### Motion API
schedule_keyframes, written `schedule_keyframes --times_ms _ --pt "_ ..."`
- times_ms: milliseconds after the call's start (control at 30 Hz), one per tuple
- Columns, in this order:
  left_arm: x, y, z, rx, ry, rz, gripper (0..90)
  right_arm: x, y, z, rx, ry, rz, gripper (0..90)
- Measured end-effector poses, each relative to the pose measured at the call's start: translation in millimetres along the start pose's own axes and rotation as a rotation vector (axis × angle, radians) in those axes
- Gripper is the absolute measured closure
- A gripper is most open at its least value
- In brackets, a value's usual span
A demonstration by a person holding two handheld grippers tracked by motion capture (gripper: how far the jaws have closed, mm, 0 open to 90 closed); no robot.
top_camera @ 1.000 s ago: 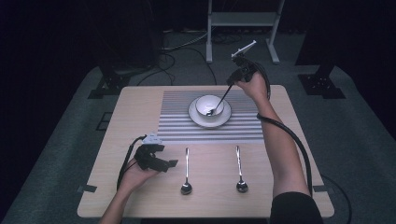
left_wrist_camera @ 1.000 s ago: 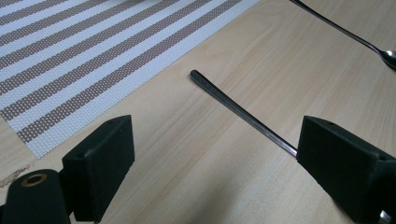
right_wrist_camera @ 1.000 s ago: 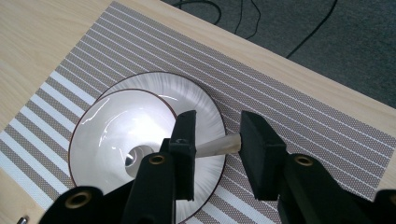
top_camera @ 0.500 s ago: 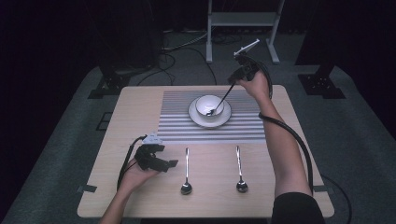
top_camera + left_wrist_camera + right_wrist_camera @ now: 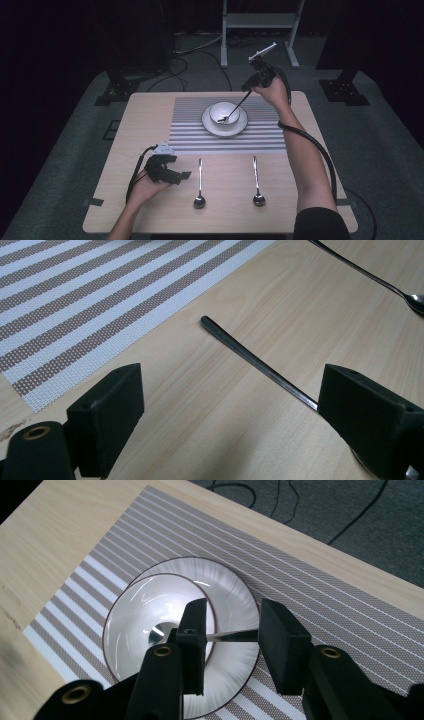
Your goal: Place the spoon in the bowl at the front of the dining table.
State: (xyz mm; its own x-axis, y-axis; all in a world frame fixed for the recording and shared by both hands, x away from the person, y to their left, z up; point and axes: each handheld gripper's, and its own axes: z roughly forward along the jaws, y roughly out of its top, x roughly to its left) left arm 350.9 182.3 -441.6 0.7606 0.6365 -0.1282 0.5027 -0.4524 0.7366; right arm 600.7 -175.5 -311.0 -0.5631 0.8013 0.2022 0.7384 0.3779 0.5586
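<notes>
Spoon [image 5: 235, 110] position: its scoop lay inside the white bowl [image 5: 214, 107], which stood on a plate [image 5: 207, 126] at the far middle of the striped placemat [image 5: 190, 137], and its handle rose slantwise toward the right gripper [image 5: 248, 89]. In the right gripper view I saw the handle [image 5: 232, 636] crossing the gap between that gripper's fingers [image 5: 195, 630], which stood partly apart. I could not tell whether the pads pressed on it.

I saw the left gripper [image 5: 182, 175] low over the near left of the worktop [image 5: 145, 125] with its fingers [image 5: 107, 410] spread wide and nothing between them. It sat just beside the left spare spoon [image 5: 199, 180]. A second spare spoon [image 5: 256, 177] lay parallel to it, farther right.
</notes>
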Motion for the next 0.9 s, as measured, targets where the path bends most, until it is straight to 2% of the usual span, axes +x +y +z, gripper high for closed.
schedule_keyframes --times_ms 300,500,900 --pt "-0.5 0.3 1.3 0.004 0.000 0.003 10.4 12.7 -7.0 3.6 0.020 0.053 -0.052 58.9" --pt "0.1 -0.4 0.3 0.008 0.003 0.010 10.3 19.5 -21.4 7.9 0.050 0.095 -0.079 52.6" --pt "0.7 -0.9 -1.6 0.005 0.009 0.008 10.3 21.7 -54.3 14.1 0.082 0.154 -0.103 44.8"
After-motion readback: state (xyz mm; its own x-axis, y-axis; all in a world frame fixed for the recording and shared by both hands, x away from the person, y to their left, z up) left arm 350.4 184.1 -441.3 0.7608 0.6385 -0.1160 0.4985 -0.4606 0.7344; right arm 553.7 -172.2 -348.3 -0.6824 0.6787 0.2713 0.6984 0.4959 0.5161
